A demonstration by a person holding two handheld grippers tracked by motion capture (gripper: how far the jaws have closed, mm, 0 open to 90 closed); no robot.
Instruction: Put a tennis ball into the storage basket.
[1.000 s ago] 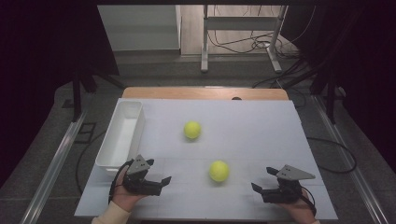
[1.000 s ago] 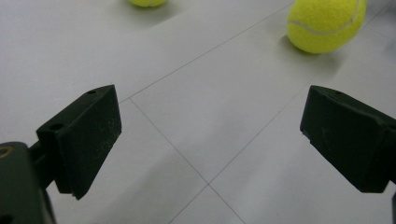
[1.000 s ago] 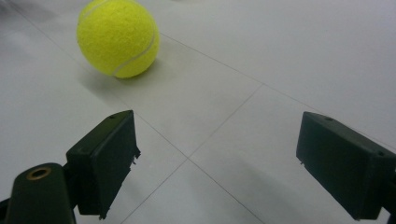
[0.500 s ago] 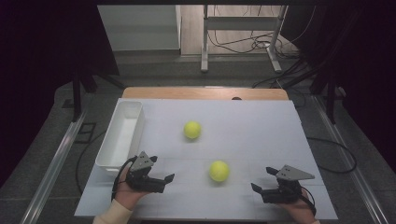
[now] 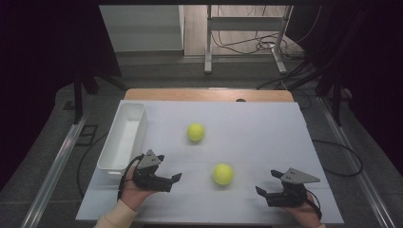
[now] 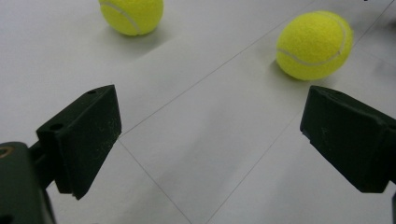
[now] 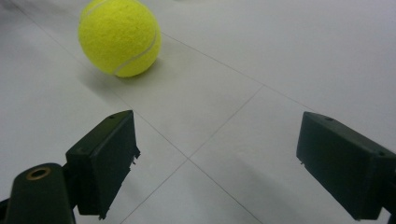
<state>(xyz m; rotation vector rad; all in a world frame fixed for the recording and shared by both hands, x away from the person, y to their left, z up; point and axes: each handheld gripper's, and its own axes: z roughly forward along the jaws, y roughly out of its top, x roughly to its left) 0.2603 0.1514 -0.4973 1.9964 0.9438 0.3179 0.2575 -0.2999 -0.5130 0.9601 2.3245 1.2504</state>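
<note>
Two tennis balls lay on white table [image 5: 266, 128]: near ball [image 5: 223, 174] between my claws, far ball [image 5: 196, 132] beyond. My left gripper [image 5: 175, 179] gaped wide, empty; right gripper [image 5: 267, 184] likewise. Best approach judged: straddle near ball at widest girth, close gently, avoid rolling it.

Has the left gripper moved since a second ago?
Yes. The left gripper has slid right, away from the white bin and toward the near tennis ball.

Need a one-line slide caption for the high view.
Two hand-held grippers, left gripper and right gripper, both open, flank the nearer tennis ball; a second ball and white bin lie beyond.
</note>
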